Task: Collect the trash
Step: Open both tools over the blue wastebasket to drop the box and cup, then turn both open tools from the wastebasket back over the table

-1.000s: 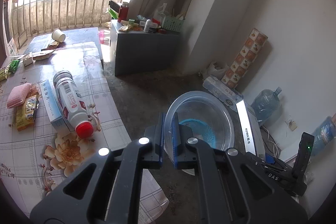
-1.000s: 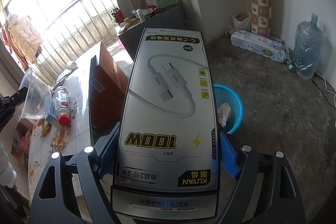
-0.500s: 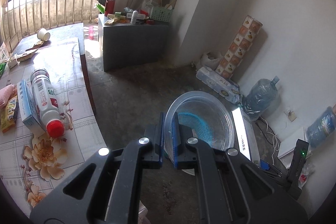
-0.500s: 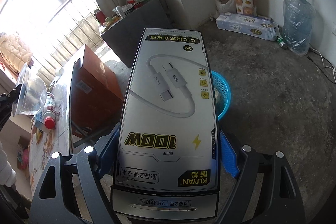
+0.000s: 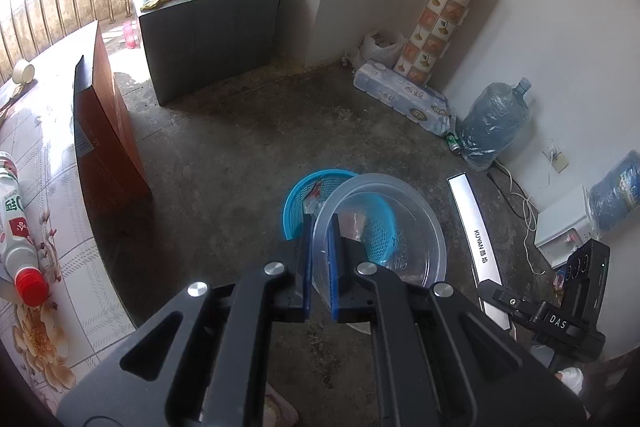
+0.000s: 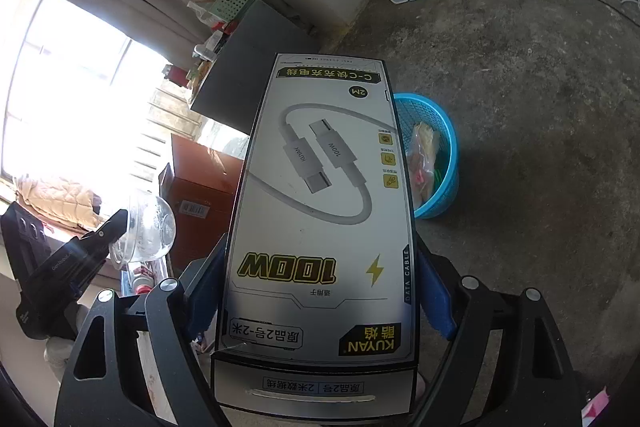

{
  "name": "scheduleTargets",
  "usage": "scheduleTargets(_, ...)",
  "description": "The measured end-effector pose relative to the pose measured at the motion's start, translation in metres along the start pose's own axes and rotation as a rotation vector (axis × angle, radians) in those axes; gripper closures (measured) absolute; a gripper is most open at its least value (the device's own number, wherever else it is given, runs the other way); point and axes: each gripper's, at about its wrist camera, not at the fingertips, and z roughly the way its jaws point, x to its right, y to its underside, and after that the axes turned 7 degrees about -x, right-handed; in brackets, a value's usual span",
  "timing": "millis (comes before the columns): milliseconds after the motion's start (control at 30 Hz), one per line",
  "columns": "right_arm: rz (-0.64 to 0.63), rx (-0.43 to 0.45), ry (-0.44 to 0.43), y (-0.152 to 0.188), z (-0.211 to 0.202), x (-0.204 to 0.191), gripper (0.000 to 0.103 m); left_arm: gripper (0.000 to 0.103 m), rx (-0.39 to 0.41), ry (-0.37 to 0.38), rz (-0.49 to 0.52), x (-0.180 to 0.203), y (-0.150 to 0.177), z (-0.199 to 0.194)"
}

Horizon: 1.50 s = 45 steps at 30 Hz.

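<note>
left gripper [image 5: 320,259] fingers pinch the bowl [image 5: 384,227] rim at frame centre. right gripper [image 6: 320,291] fingers clamp the box [image 6: 320,211], bin [image 6: 436,155] right of it.

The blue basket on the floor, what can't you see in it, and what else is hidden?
- Blue basket: in the left wrist view the clear plastic bowl covers its far side; in the right wrist view the cable box hides its left part.
- Trash inside: a crumpled wrapper, its print too small to read.
- Bottle on the table: cut off by the picture edge.
</note>
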Motion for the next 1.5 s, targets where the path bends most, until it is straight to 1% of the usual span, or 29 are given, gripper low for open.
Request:
scheduleTargets(100, 0.087, -0.062, -0.071, -0.017, 0.034, 0.018, 0.023, 0.098, -0.084, 0.011, -0.012, 0.004, -0.017, 0.045)
scheduleTargets(167, 0.138, -0.085, -0.095, -0.030, 0.055, 0.031, 0.023, 0.098, -0.131, 0.015, -0.021, 0.006, -0.029, 0.076)
scheduleTargets(233, 0.183, -0.091, -0.109, -0.040, 0.072, 0.042, 0.023, 0.098, -0.176, 0.024, -0.026, 0.009, -0.041, 0.107)
scheduleTargets(300, 0.220, -0.087, -0.125, -0.052, 0.085, 0.053, 0.022, 0.098, -0.217, 0.053, -0.047, 0.012, -0.053, 0.139)
scheduleTargets(333, 0.231, -0.084, -0.131, -0.059, 0.092, 0.058, 0.022, 0.096, -0.226, 0.066, -0.065, 0.013, -0.058, 0.154)
scheduleTargets(400, 0.254, -0.092, -0.130, -0.072, 0.109, 0.068, 0.022, 0.067, -0.248, 0.070, -0.095, 0.011, -0.064, 0.182)
scheduleTargets(433, 0.263, -0.097, -0.132, -0.079, 0.119, 0.073, 0.021, 0.048, -0.244, 0.056, -0.107, 0.009, -0.066, 0.193)
scheduleTargets(500, 0.278, -0.113, -0.118, -0.091, 0.140, 0.081, 0.021, 0.049, -0.226, 0.013, -0.098, 0.008, -0.068, 0.202)
scheduleTargets(567, 0.278, -0.133, -0.115, -0.102, 0.163, 0.083, 0.021, 0.049, -0.221, 0.016, -0.088, 0.004, -0.070, 0.201)
scheduleTargets(633, 0.276, -0.132, -0.076, -0.112, 0.182, 0.083, 0.020, 0.049, -0.192, 0.027, -0.086, -0.002, -0.073, 0.187)
scheduleTargets(700, 0.229, -0.133, -0.032, -0.123, 0.204, 0.080, 0.020, 0.048, -0.156, 0.026, -0.067, -0.006, -0.077, 0.165)
scheduleTargets(800, 0.187, -0.143, 0.114, -0.134, 0.234, 0.081, 0.020, 0.046, -0.097, 0.021, -0.028, -0.012, -0.081, 0.119)
scheduleTargets(867, 0.158, -0.147, 0.205, -0.137, 0.244, 0.082, 0.020, 0.043, -0.064, 0.020, -0.008, -0.016, -0.080, 0.088)
scheduleTargets(933, 0.137, -0.123, 0.243, -0.136, 0.240, 0.082, 0.020, 0.041, -0.029, 0.005, 0.027, -0.020, -0.076, 0.056)
scheduleTargets(967, 0.130, -0.104, 0.242, -0.135, 0.234, 0.081, 0.020, 0.038, -0.009, -0.008, 0.043, -0.023, -0.073, 0.039)
scheduleTargets(1100, 0.110, -0.037, 0.244, -0.129, 0.200, 0.079, 0.020, 0.034, 0.053, -0.056, 0.087, -0.038, -0.047, -0.023)
scheduleTargets(1167, 0.081, -0.012, 0.239, -0.125, 0.179, 0.076, 0.020, 0.033, 0.073, -0.077, 0.074, -0.051, -0.032, -0.053)
scheduleTargets(1233, 0.039, 0.012, 0.227, -0.119, 0.153, 0.066, 0.020, 0.032, 0.088, -0.076, 0.035, -0.067, -0.014, -0.082)
scheduleTargets(1300, -0.019, 0.036, 0.221, -0.108, 0.125, 0.050, 0.020, 0.030, 0.114, -0.072, -0.007, -0.088, 0.007, -0.115)
scheduleTargets(1333, -0.054, 0.047, 0.221, -0.103, 0.112, 0.040, 0.020, 0.029, 0.137, -0.088, -0.025, -0.098, 0.019, -0.130)
scheduleTargets(1433, -0.169, 0.066, 0.215, -0.081, 0.074, 0.000, 0.020, 0.025, 0.215, -0.166, -0.082, -0.134, 0.057, -0.179)
scheduleTargets(1500, -0.262, 0.073, 0.200, -0.063, 0.055, -0.036, 0.020, 0.023, 0.267, -0.230, -0.137, -0.163, 0.084, -0.211)
